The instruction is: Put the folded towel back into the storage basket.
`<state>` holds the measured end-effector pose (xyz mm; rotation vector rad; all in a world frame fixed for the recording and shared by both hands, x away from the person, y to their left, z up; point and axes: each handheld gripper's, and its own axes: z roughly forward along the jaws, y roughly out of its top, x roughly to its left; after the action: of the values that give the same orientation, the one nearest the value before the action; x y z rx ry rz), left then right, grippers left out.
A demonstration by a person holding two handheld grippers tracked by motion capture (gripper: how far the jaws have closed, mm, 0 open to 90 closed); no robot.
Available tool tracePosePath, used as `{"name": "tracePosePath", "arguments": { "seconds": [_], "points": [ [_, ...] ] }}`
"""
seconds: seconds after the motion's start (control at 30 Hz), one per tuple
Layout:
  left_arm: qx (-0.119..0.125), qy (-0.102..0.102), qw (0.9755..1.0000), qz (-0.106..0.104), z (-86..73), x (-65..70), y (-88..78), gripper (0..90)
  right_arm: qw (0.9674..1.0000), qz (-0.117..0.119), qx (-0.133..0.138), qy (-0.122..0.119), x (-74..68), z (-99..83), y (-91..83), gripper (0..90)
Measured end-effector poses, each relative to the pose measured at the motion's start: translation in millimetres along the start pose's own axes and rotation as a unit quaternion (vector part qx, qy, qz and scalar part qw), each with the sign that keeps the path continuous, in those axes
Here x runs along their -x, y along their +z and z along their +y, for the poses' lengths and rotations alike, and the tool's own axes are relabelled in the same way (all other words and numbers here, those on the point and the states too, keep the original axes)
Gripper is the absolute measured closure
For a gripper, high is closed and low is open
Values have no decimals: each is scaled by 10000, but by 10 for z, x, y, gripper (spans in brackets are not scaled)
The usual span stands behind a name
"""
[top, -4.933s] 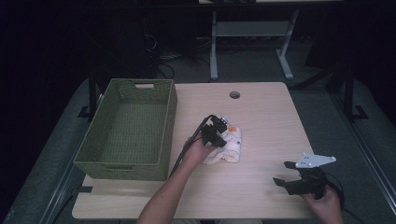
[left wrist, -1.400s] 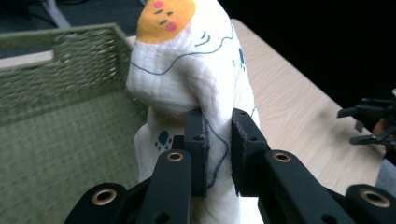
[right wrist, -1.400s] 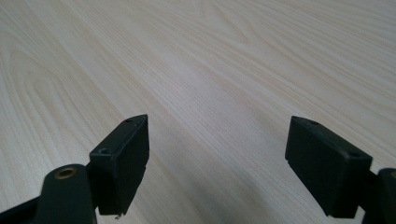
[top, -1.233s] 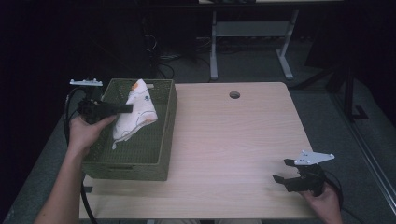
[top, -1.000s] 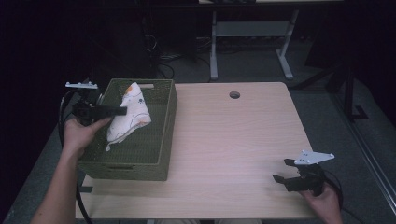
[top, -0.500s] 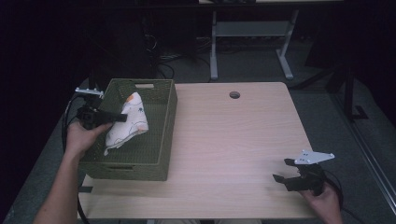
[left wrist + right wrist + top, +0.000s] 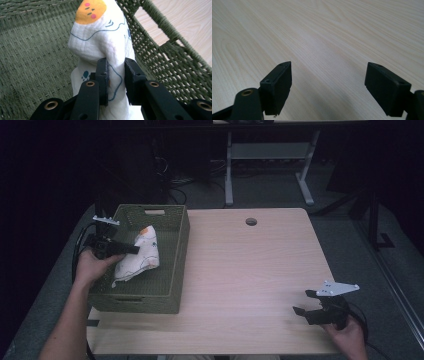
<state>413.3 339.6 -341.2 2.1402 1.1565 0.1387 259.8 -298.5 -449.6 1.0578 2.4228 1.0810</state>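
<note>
One cloth (image 7: 136, 260) has been carried from the table (image 7: 250, 270) down into the basket (image 7: 150, 300), gripped by the left gripper (image 7: 115, 75); release is judged next. The right gripper (image 7: 327, 85) rests open on the table.

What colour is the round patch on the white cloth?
Orange, with pink and dark marks, on the cloth; clearest in the left gripper view.

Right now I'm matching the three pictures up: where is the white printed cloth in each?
High view: white cloth at left, inside the green basket.
Left gripper view: cloth at centre, pinched by the left gripper.
Right gripper view: not in it.
Shared landmark: the basket's woven wall.
</note>
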Motion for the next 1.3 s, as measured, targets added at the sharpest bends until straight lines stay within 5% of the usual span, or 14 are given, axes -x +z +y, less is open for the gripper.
{"name": "tracePosePath", "arguments": {
  "seconds": [0.47,0.53,0.57,0.73,1.3],
  "points": [
    [-288,229,9993,117,38,-38,195,769,10000,8,29,40,13,-5,-6,214],
    [-380,354,9980,362,63,-48,231,724,10000,4,29,52,18,-6,-7,214],
    [-386,412,9965,614,84,-50,241,603,10000,8,28,59,21,-7,-4,214],
    [-206,340,9976,572,150,-46,193,571,10000,8,37,64,23,-7,-7,214],
    [-440,413,9972,452,149,53,253,551,10000,-6,16,-10,-4,3,4,214]
  ]
}}
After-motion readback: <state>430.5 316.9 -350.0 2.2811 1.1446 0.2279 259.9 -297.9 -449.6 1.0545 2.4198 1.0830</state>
